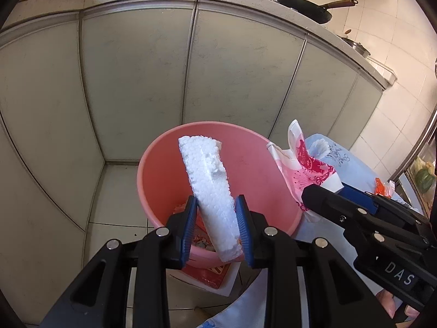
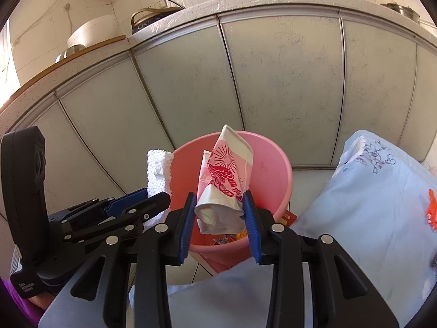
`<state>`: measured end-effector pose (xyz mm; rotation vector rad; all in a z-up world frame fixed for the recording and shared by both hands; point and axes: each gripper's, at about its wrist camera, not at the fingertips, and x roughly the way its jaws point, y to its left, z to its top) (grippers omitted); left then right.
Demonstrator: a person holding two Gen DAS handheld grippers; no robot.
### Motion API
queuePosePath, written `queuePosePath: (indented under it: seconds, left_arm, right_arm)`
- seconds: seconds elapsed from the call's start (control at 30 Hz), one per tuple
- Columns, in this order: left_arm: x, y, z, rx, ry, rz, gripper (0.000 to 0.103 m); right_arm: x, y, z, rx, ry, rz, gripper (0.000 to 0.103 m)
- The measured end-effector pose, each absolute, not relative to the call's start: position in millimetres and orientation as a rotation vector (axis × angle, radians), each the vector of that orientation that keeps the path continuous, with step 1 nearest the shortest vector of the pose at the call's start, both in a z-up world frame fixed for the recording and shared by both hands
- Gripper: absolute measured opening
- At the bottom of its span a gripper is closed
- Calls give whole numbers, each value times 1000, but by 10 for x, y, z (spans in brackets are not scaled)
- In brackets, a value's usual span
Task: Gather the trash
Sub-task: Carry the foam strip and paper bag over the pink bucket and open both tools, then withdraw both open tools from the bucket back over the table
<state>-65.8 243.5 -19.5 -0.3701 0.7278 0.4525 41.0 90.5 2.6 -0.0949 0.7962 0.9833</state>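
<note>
Left wrist view: left claw (image 1: pixel 215 218) clamps a white foam slab (image 1: pixel 209 188) between its blue pads, jaws narrowed onto it. The slab stands tilted, its upper end over the mouth of the pink bucket (image 1: pixel 259 150), its lower end near the front rim. Some scraps lie at the bucket bottom.

Right wrist view: right claw (image 2: pixel 220 213) pinches a crumpled pink-and-white printed paper wrapper (image 2: pixel 224 180), jaws narrowed onto it; the wrapper rises above the pads, in front of the bucket opening. The right claw sits beside the left one, at the bucket's right side, next to a light blue cloth (image 2: pixel 368 191) with a flower print. An orange scrap (image 2: pixel 431 213) lies on that cloth.

Step in hand, by judgement: carry phase is ending; both pieces of trash are at the bucket, not yet dropped.

Next move calls for: bring each claw fully over the opening, then widen the jaws so each piece falls inside. The long slab may catch on the rim; tipping it end-down first would help. The wrapper is light and may cling to a pad.
</note>
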Motion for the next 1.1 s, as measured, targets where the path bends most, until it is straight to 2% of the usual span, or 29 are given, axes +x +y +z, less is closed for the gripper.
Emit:
queuePosePath:
  seconds: [0.4, 0.7, 1.1]
  left_arm:
    - [-688, 2547, -281, -398, 739, 477, 38]
    - [-809, 2474, -150, -407, 717, 458, 39]
    - [-826, 2065, 89, -368, 702, 355, 39]
  right_arm:
    - [476, 966, -88, -94, 842, 975, 35]
    - [379, 764, 65, -75, 806, 956, 35]
    - [121, 31, 249, -77, 762, 871, 35]
